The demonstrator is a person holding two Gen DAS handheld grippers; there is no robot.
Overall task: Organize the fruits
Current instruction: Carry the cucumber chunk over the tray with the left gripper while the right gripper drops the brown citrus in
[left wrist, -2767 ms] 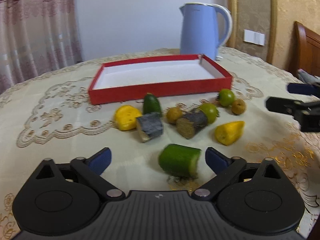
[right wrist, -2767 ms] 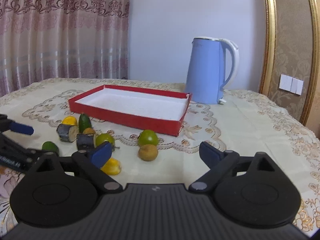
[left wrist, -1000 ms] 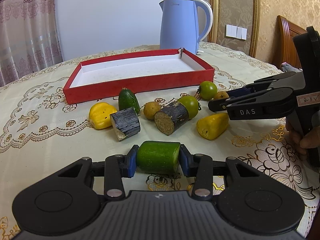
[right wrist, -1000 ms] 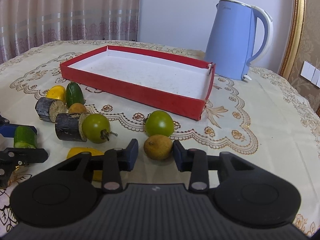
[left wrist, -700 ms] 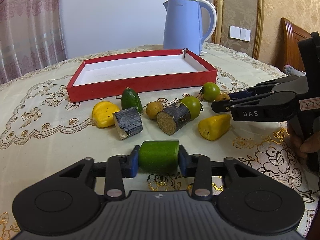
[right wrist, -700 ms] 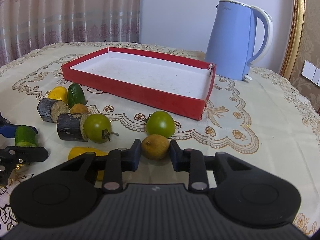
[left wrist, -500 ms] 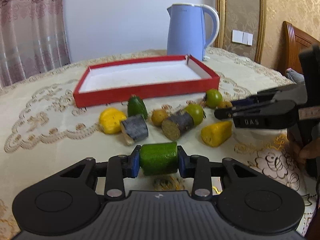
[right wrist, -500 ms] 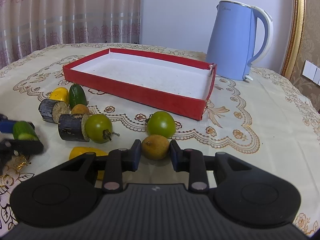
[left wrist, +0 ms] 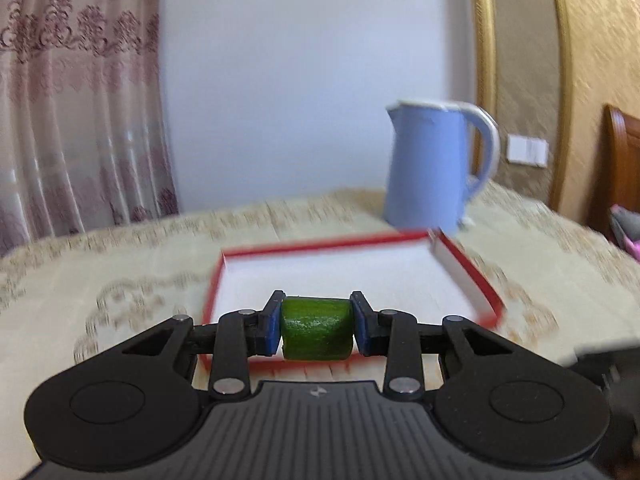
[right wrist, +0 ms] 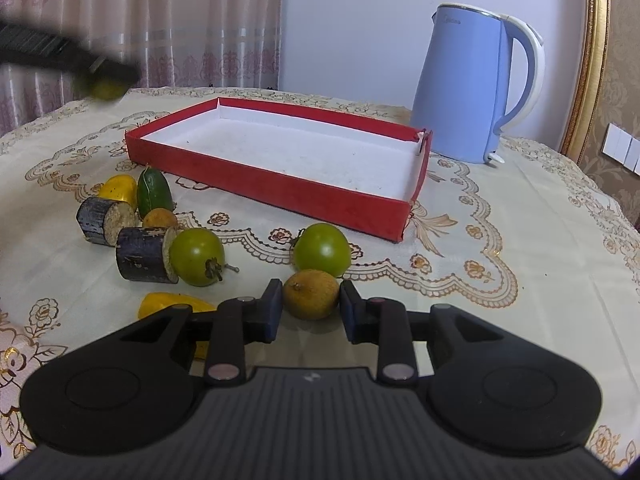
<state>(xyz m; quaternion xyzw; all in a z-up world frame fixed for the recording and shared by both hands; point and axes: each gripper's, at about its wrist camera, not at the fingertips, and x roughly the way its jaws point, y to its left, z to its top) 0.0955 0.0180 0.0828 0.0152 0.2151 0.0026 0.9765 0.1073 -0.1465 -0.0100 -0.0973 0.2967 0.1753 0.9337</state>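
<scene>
My left gripper [left wrist: 317, 330] is shut on a cut green cucumber piece [left wrist: 317, 333] and holds it high in the air, in front of the near edge of the red tray [left wrist: 476, 280]. My right gripper [right wrist: 311, 306] is closed around a small brown fruit [right wrist: 311, 293] that rests on the tablecloth. The red tray [right wrist: 280, 194] with a white floor lies behind it. The left gripper shows blurred at the upper left of the right wrist view [right wrist: 100, 80].
Loose on the cloth: two green tomatoes [right wrist: 322, 249], two dark cut cylinders [right wrist: 146, 254], a yellow piece [right wrist: 172, 305], a small green cucumber [right wrist: 153, 189], another yellow fruit [right wrist: 118, 188], another brown fruit [right wrist: 160, 218]. A blue kettle [right wrist: 464, 84] stands behind the tray.
My left gripper has lifted the cucumber piece off the table and swung toward the tray. My right gripper stays closed on the brown fruit, barely moved.
</scene>
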